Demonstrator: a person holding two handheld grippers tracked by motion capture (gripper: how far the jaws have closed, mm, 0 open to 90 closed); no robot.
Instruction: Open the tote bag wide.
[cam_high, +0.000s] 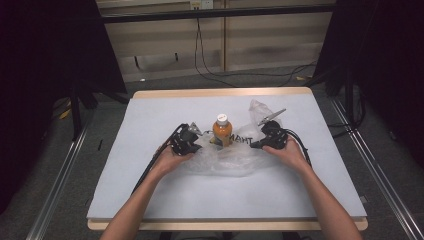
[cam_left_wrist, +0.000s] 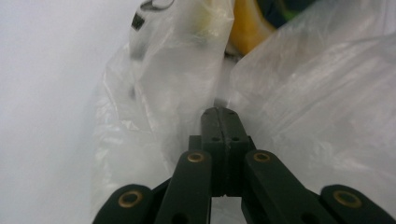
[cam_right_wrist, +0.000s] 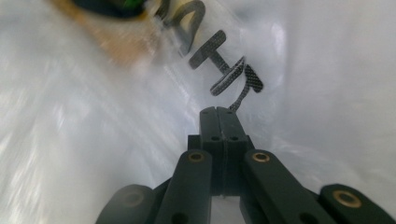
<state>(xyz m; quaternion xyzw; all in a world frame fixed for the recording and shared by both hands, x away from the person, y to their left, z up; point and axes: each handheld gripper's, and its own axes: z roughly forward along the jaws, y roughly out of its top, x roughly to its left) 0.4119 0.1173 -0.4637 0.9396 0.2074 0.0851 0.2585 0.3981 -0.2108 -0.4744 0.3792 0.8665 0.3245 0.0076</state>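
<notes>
An orange drink bottle (cam_high: 222, 131) with a white cap stands upright mid-table, with a crumpled clear plastic bag (cam_high: 225, 161) around its base. The bag bears dark lettering (cam_high: 242, 140). My left gripper (cam_high: 200, 147) rests at the bag's left side and my right gripper (cam_high: 253, 145) at its right side. In the left gripper view the jaws (cam_left_wrist: 218, 112) are pressed together against the bag (cam_left_wrist: 177, 84), and the orange bottle (cam_left_wrist: 247, 23) shows behind the film. In the right gripper view the shut jaws (cam_right_wrist: 217, 111) lie on the film just below the lettering (cam_right_wrist: 219, 60). Whether either pinches film I cannot tell.
A pale cloth (cam_high: 150, 200) covers the wooden table (cam_high: 225, 92). Black curtains hang on both sides, and cables (cam_high: 240, 75) lie on the floor beyond the far edge. Metal rails (cam_high: 60, 175) run along the floor beside the table.
</notes>
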